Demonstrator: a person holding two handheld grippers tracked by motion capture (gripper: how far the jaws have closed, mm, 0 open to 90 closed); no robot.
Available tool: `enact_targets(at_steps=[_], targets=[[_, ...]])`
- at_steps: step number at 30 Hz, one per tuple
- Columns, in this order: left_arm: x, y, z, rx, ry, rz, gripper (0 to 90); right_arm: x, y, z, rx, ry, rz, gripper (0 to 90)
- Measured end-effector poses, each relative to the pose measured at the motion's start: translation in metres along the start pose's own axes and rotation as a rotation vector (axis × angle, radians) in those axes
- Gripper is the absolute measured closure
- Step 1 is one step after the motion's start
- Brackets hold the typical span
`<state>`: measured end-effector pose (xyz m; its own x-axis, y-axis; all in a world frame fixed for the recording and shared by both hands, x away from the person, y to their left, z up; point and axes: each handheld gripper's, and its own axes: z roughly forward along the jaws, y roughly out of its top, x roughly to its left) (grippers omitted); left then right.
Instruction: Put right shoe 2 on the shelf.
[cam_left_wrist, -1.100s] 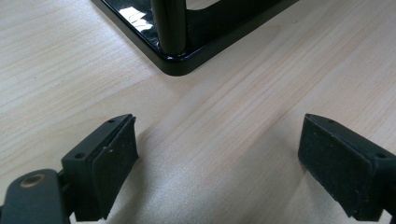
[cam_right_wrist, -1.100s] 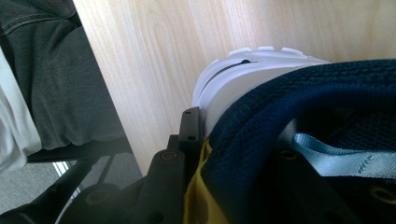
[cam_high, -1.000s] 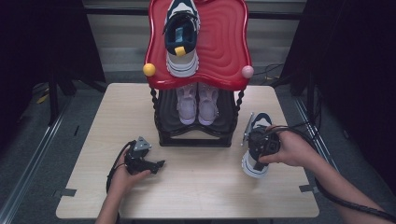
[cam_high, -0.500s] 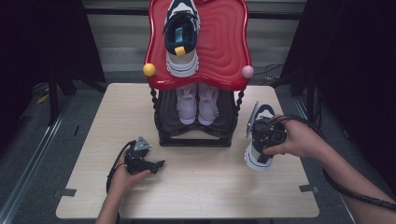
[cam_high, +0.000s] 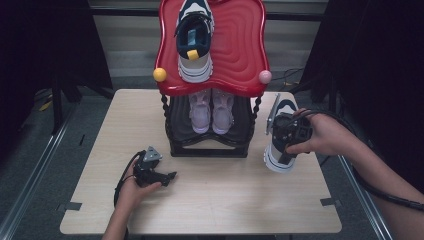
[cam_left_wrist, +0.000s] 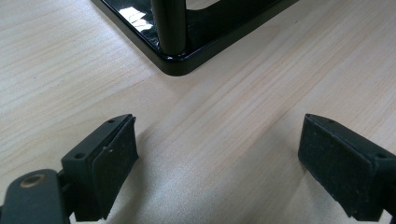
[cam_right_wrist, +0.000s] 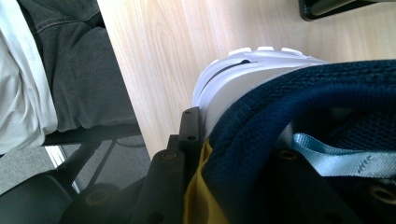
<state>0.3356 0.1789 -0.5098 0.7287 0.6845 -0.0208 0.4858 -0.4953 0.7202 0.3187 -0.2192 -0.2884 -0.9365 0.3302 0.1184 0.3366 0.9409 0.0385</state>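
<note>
Right gripper (cam_high: 286, 137) clamped on collar of navy-and-white sneaker (cam_high: 278, 150), tilted toe-down beside red-topped rack (cam_high: 250, 60), likely for shelving next to its mate (cam_high: 194, 42); left gripper (cam_high: 170, 176) spread wide, empty, resting on table (cam_high: 225, 200).

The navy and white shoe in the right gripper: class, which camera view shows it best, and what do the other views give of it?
The high view: the navy and white shoe shows nearly whole there, tilted beside the black rack, clamped in the right gripper. The right gripper view gives a close-up of its collar and white sole. The left gripper view gives table and rack base.
</note>
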Motion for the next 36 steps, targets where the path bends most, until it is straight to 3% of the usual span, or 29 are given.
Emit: enact_targets(at_steps=[10,17,36], targets=[[0.0,0.0,0.0,0.002,-0.005,0.003,10.7,-0.002,0.003,-0.031,-0.019,-0.006,-0.01,74.4],[0.0,0.0,0.0,0.002,-0.002,0.005,10.6,-0.003,0.004,-0.044,-0.024,-0.01,-0.015,74.4],[0.001,0.0,-0.001,0.012,-0.006,0.013,10.6,0.0,0.01,-0.094,-0.01,-0.041,-0.026,74.3]])
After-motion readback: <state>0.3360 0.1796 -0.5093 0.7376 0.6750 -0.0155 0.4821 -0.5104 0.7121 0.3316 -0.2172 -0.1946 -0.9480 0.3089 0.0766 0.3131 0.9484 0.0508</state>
